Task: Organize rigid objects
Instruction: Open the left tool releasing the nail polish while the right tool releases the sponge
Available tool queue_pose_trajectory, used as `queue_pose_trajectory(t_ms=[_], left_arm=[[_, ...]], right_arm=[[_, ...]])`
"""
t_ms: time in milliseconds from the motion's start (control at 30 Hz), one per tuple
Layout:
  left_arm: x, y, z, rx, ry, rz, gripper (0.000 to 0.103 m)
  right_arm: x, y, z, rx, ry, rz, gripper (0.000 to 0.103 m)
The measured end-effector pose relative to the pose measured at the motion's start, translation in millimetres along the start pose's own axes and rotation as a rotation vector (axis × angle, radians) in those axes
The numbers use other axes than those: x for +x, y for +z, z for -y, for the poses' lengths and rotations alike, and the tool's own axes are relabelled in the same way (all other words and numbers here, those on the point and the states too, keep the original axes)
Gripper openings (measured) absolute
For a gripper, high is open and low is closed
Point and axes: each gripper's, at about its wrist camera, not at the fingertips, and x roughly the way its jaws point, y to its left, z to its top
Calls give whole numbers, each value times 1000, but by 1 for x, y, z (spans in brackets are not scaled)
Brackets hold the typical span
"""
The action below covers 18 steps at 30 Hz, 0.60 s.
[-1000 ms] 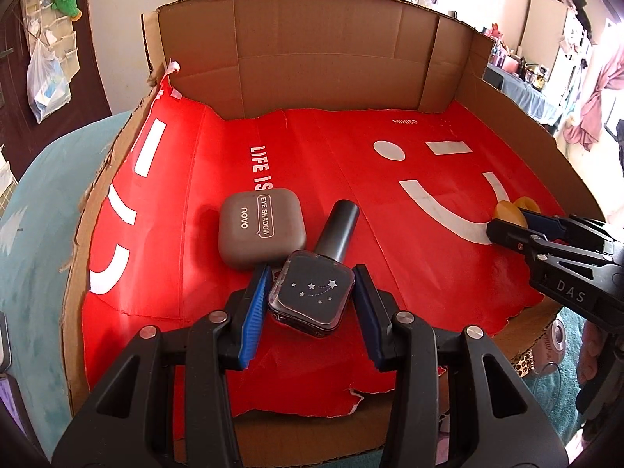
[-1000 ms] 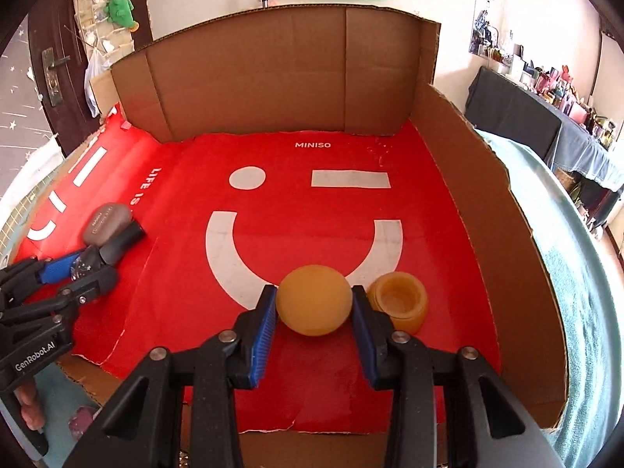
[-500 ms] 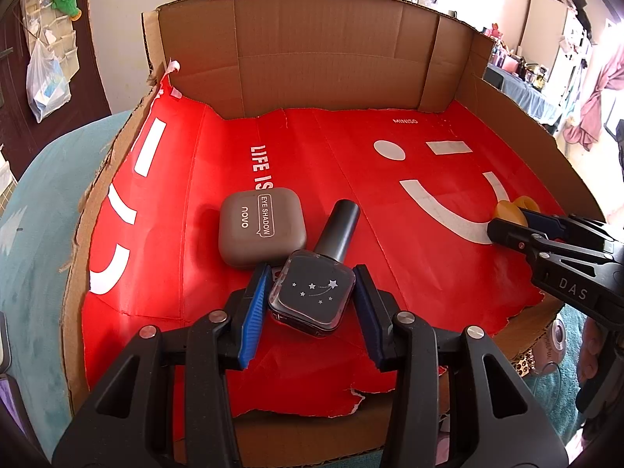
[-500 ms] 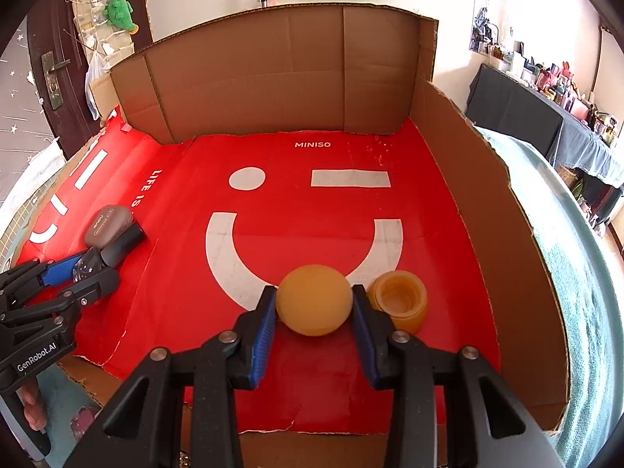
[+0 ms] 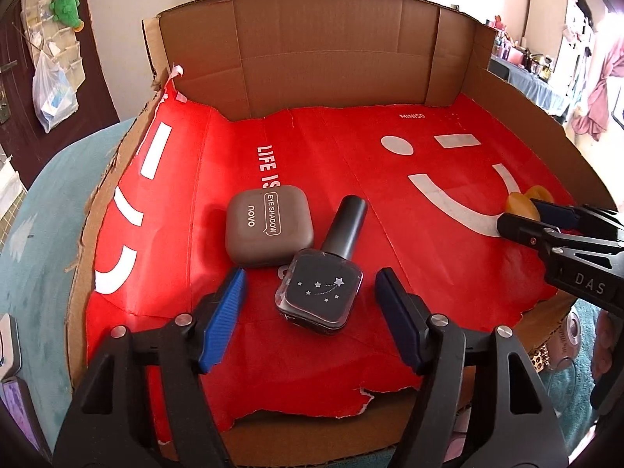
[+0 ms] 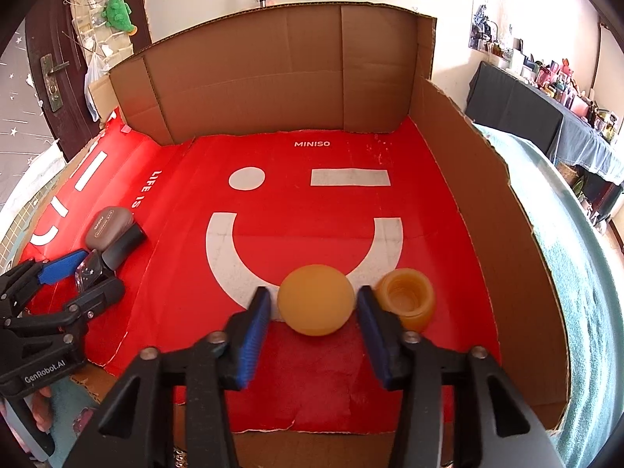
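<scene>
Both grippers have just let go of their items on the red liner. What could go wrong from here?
The orange ball sits free between the just-opened pads of the right gripper; it may roll if nudged. The nail polish bottle lies between the left gripper fingers, cap beside the eyeshadow case; a careless pull-back might knock both askew.

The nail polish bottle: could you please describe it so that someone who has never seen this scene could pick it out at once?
Start at the cardboard tray lined with a red sheet. On the sheet's left half, a grey-brown eye shadow case lies flat; the nail polish bottle lies touching it, between the open left gripper pads. Unlike the case, it is dark, square-bodied, printed with small stars, with a long black cap.
</scene>
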Motion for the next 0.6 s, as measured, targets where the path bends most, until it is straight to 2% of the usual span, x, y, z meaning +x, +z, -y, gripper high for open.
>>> queue_pose_trajectory(t_ms=[233,333,433,600], left_arm=[[-9,-1,3,13,24,20,68],[-20,-1,6,26,40,52,75],[-31,-1,6,25,41,74,76],[-50,-2,1,-3,36,113,93]], right_arm=[[-5,-3,-1,3,5,9,58],[-14,-4,-2,1,13,28,62],[-27,-6,-6,-8,18,56,65],[-51,-11,-6,-1,23,109,70]])
